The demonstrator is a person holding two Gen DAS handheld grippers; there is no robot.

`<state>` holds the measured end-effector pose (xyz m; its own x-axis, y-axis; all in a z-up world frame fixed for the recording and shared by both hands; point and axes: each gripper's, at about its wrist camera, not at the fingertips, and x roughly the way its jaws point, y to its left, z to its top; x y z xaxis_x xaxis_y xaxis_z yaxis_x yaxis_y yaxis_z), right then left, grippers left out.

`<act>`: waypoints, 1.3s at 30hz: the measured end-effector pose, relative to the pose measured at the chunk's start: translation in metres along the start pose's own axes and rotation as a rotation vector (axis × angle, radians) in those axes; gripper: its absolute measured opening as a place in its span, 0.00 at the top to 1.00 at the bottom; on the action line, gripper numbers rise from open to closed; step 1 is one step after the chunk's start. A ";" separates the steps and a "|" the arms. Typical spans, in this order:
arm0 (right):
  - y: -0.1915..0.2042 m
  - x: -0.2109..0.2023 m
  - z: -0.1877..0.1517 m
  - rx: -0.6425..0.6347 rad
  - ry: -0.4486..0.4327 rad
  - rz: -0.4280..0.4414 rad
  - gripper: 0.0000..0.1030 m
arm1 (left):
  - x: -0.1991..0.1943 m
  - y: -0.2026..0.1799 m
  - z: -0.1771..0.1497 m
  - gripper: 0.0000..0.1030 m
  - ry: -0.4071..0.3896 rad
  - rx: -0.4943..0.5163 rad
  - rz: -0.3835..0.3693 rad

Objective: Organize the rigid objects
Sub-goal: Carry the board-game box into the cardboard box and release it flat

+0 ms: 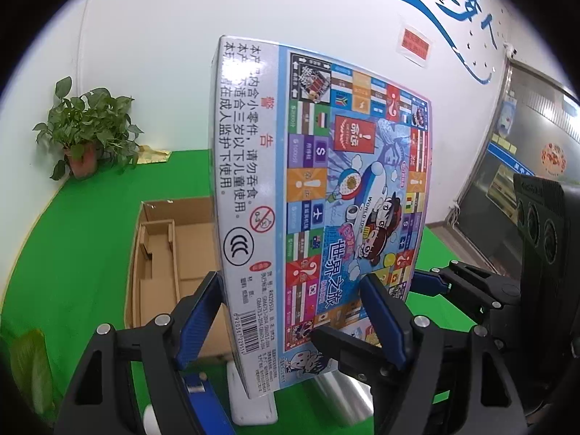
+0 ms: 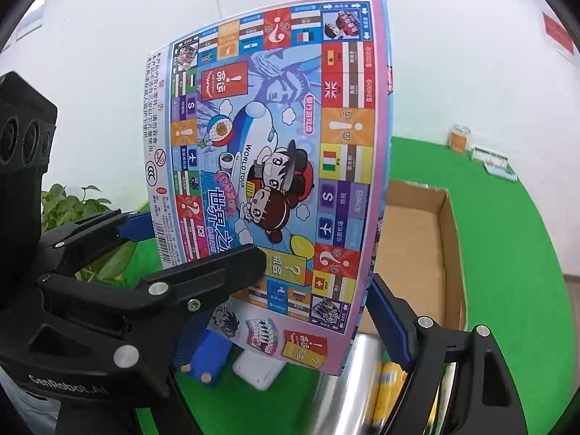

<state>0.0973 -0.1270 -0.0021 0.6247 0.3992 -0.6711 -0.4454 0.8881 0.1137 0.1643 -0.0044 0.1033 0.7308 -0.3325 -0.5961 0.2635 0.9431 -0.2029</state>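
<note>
Only the right view shows both grippers, left gripper (image 2: 188, 250) and right gripper (image 2: 290, 311), clamping the game box (image 2: 275, 166).

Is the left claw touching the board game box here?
Touching. The left wrist view shows the left claw's blue pads pressed against the board game box, one on its white side panel, one on its printed face.

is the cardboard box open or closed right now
Open. The cardboard box on the green table shows its bare floor and inner dividers, with no lid over it; the right wrist view also shows its interior.
</note>
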 end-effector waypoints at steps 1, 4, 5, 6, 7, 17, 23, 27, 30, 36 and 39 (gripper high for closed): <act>0.000 0.000 0.001 -0.001 0.001 0.001 0.23 | 0.004 0.004 0.006 0.25 0.004 -0.007 0.004; 0.001 0.010 -0.002 0.008 0.025 0.020 0.23 | 0.017 0.014 0.019 0.25 0.028 -0.022 0.014; 0.001 0.018 0.003 0.011 0.033 0.023 0.23 | 0.023 0.017 0.022 0.25 0.041 -0.025 0.017; -0.001 0.027 0.008 0.015 0.047 0.025 0.23 | 0.029 0.019 0.024 0.25 0.030 -0.012 0.015; -0.002 0.034 0.011 0.019 0.059 0.028 0.23 | 0.037 0.024 0.027 0.25 0.047 -0.021 0.012; -0.035 0.137 0.016 0.077 0.262 0.082 0.23 | 0.126 0.060 0.011 0.25 0.230 -0.084 0.009; -0.041 0.196 0.015 0.113 0.339 0.132 0.23 | 0.160 0.084 -0.002 0.25 0.305 -0.131 0.043; -0.048 0.239 0.008 0.153 0.412 0.154 0.23 | 0.188 0.099 -0.019 0.25 0.388 -0.158 0.057; -0.052 0.263 0.000 0.194 0.456 0.175 0.23 | 0.201 0.105 -0.028 0.25 0.436 -0.169 0.070; -0.046 0.292 0.006 0.215 0.513 0.147 0.27 | 0.206 0.101 -0.031 0.28 0.461 -0.125 0.140; -0.037 0.299 0.013 0.227 0.538 0.171 0.28 | 0.199 0.101 -0.028 0.30 0.458 -0.126 0.149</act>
<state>0.3094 -0.0371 -0.1973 0.1182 0.4216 -0.8991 -0.3261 0.8717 0.3659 0.3191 0.0245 -0.0576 0.3959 -0.1823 -0.9000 0.0786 0.9832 -0.1645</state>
